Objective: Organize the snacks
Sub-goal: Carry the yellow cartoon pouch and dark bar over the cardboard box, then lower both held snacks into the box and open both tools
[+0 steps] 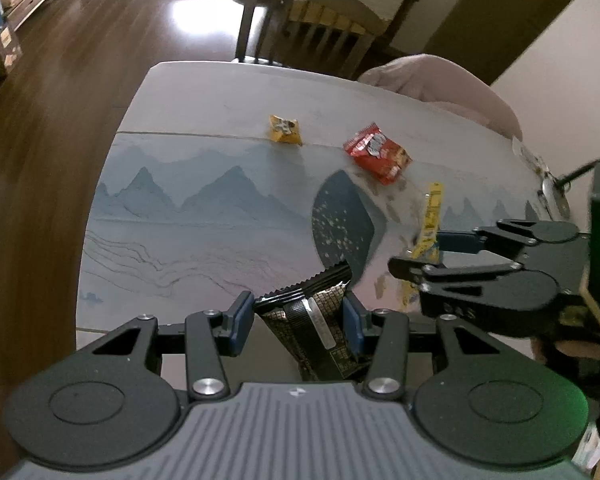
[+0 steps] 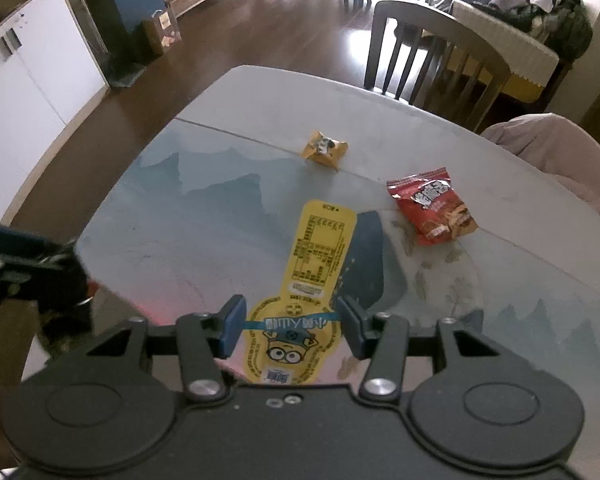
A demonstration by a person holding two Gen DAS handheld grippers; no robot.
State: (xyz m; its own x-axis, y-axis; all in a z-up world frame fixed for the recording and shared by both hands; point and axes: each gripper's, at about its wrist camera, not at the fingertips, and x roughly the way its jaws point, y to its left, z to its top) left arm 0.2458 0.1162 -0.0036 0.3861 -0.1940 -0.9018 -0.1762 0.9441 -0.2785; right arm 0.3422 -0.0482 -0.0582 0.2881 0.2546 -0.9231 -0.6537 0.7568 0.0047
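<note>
Snacks are partly gathered: the left claw [image 1: 298, 322] grips a black packet [image 1: 316, 312], and the right claw [image 2: 290, 326] grips a long yellow pouch [image 2: 312, 272], both above the table [image 2: 228, 216]. Left lying far: a small yellow packet [image 2: 324, 148] and, right of it, a red bag [image 2: 432, 208].

Dim daylight from far windows; glare on wood floor [image 1: 188, 20]; table [image 2: 228, 92] softly lit; heavy fisheye bending at edges; dark corners; slight blur throughout.
</note>
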